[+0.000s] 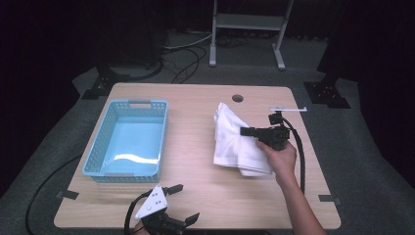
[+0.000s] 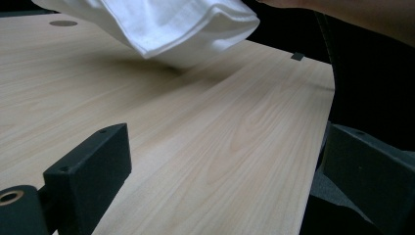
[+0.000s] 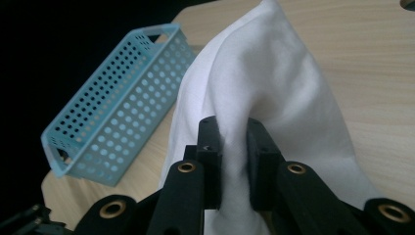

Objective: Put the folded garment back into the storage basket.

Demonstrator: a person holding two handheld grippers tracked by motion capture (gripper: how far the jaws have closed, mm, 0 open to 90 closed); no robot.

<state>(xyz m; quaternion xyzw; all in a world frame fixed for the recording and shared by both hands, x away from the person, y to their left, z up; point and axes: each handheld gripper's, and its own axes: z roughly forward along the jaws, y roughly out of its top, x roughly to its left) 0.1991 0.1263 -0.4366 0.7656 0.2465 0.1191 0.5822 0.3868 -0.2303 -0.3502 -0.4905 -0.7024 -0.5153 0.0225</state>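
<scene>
**Soft white cloth pinched at a fold, hanging loose**

Nearest the person, the left tongs [image 1: 182,203] hover at the front edge of the counter [image 1: 195,161], their jaws spread wide with nothing between them. Farther in, on the right half of the counter, the right tongs [image 1: 247,130] are clamped on the white cloth [image 1: 235,142], a bunched ridge of fabric squeezed between the two black pads [image 3: 210,161]. In the left gripper view the cloth's folded lower edge [image 2: 195,34] hangs just above the wood, casting a shadow beneath.

The cloth looks light and limp: it drapes in soft folds from the pinch and will likely sag, swing and unfold when carried. A grip on a thick gathered fold, as here, seems safest; a single thin layer could slip out. Beyond, on the left, the blue basket [image 1: 100,147] stands well apart from the cloth.
</scene>
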